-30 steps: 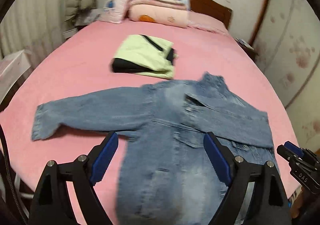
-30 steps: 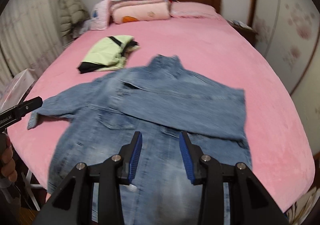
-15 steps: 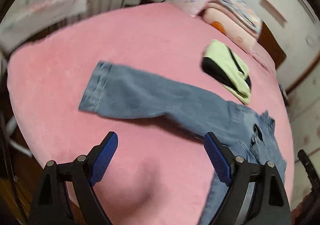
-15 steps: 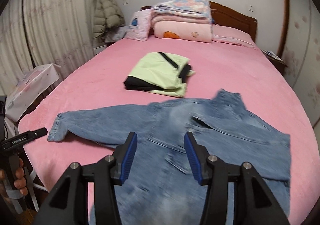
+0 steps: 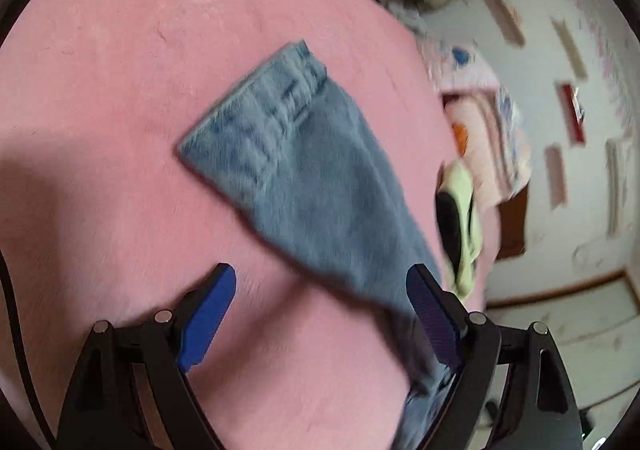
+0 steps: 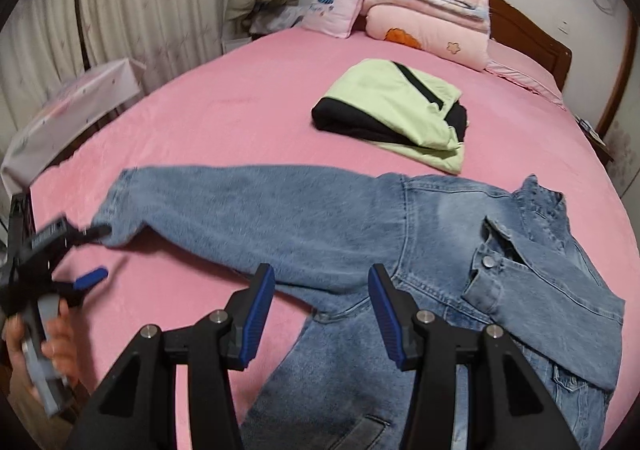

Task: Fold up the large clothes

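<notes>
The left tool (image 5: 320, 310) hung spread and empty just short of the outstretched sleeve cuff (image 5: 256, 118) of the faded blue denim jacket (image 6: 400, 250), spread on the pink bed (image 6: 240, 110). The right tool (image 6: 320, 310), jaws parted, hovered over the jacket's body. Sleeve-folding seemed underway; next, pinch the cuff.

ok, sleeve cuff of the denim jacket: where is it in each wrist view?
Left wrist: sleeve cuff sits upper centre, on the pink bed, ahead of the open left gripper.
Right wrist: sleeve cuff is at mid-left, with the left gripper right at it.
Shared landmark: the folded green-and-black garment, at right edge in the left view, upper centre in the right view.
</notes>
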`<state>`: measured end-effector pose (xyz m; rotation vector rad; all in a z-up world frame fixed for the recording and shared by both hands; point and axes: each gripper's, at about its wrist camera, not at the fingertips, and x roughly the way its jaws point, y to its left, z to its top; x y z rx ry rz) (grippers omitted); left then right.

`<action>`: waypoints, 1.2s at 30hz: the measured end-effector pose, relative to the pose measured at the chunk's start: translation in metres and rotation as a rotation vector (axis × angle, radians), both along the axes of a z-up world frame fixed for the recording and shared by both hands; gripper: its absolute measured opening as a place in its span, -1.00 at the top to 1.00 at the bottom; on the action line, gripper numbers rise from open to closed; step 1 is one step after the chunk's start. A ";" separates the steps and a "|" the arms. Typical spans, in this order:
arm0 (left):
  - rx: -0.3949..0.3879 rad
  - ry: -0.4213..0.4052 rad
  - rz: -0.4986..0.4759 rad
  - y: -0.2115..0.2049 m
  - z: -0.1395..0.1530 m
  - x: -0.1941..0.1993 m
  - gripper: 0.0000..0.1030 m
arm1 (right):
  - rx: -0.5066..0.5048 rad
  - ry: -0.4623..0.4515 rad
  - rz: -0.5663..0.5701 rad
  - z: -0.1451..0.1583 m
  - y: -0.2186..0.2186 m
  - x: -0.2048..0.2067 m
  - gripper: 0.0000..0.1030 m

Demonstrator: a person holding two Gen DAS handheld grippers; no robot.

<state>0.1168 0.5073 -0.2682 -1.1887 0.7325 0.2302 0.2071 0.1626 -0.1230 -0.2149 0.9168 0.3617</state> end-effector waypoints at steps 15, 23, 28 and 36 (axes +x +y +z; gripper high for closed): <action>0.300 -0.027 0.052 -0.024 0.085 0.048 0.93 | 0.034 0.072 -0.086 -0.019 -0.052 0.013 0.05; 0.560 -0.284 -0.259 -0.146 0.228 0.115 0.94 | 0.103 0.082 -0.217 -0.010 -0.130 0.009 0.05; 0.571 -0.273 -0.388 -0.210 0.241 0.147 0.93 | 0.129 0.076 -0.291 -0.006 -0.181 0.002 0.05; 0.479 -0.116 -0.412 -0.219 0.188 0.129 0.62 | 0.176 0.103 -0.300 -0.013 -0.204 0.001 0.05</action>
